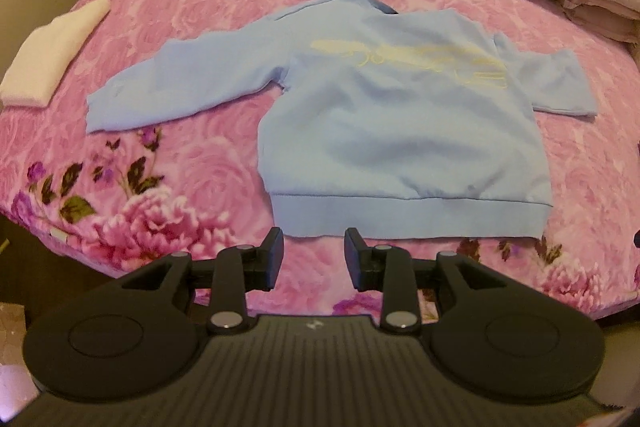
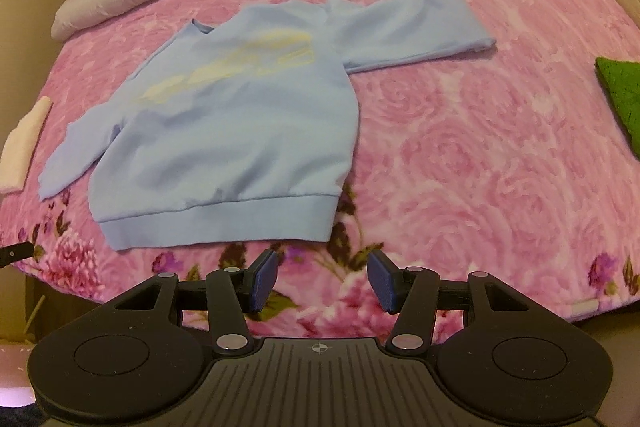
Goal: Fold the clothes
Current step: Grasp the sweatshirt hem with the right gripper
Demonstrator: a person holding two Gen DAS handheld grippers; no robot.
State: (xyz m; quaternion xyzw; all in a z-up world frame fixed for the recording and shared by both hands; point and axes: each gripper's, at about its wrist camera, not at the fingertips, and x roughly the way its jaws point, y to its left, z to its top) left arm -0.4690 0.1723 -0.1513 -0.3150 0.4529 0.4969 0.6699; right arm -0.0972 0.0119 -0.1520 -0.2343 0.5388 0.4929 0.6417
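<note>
both grippers are black, with ribbed housings, round side discs and silver pivot screws. the left gripper (image 1: 313, 259) has black pads; the right gripper (image 2: 322, 281) has blue pads (image 2: 265, 279).

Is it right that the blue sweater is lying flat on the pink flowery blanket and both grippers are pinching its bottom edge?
Not quite. The blue sweater does lie flat on the pink blanket, but the left gripper and right gripper are open, holding nothing, as both wrist views show.

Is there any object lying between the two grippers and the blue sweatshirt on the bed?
Nothing visible does. Only bare pink blanket separates the left gripper and right gripper from the sweatshirt hem. Both grippers are open.
</note>
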